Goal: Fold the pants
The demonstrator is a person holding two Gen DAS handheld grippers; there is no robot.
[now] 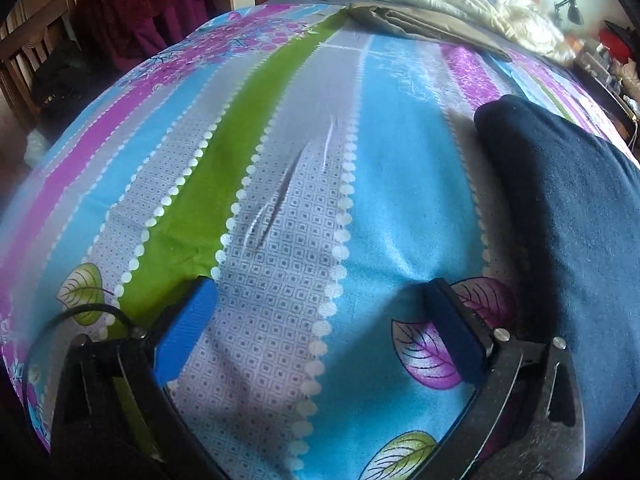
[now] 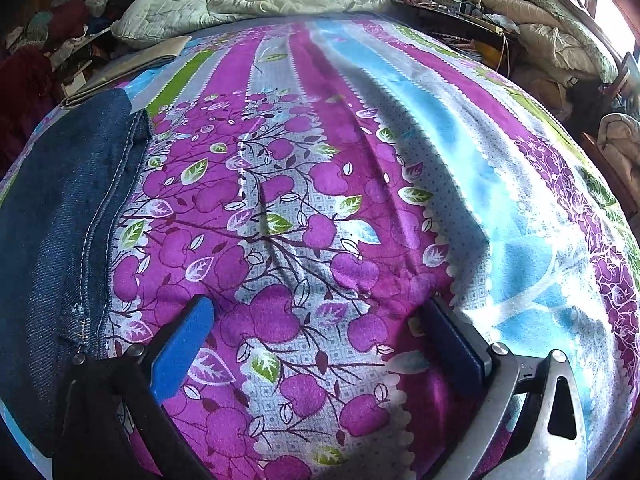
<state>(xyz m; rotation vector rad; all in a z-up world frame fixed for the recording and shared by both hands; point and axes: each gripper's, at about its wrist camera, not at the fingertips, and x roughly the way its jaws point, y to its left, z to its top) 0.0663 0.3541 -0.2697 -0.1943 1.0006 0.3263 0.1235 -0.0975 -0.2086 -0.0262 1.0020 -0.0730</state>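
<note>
Striped bedsheet (image 1: 280, 208) | jeans (image 2: 60, 220) between | both tongs (image 1: 316, 320) (image 2: 316, 328) wide, empty, hovering low

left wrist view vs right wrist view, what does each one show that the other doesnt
Only the left wrist view shows the dark red garments hanging beyond the bed and the rounded fold of the jeans. Only the right wrist view shows the jeans' stitched seam and the cluttered side table. Both share the patterned bedsheet, the pale quilt, and open hand-held gripper jaws.

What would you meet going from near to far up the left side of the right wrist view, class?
Blue jaw pad → dark denim pants → folded beige cloth → pale quilt.
</note>
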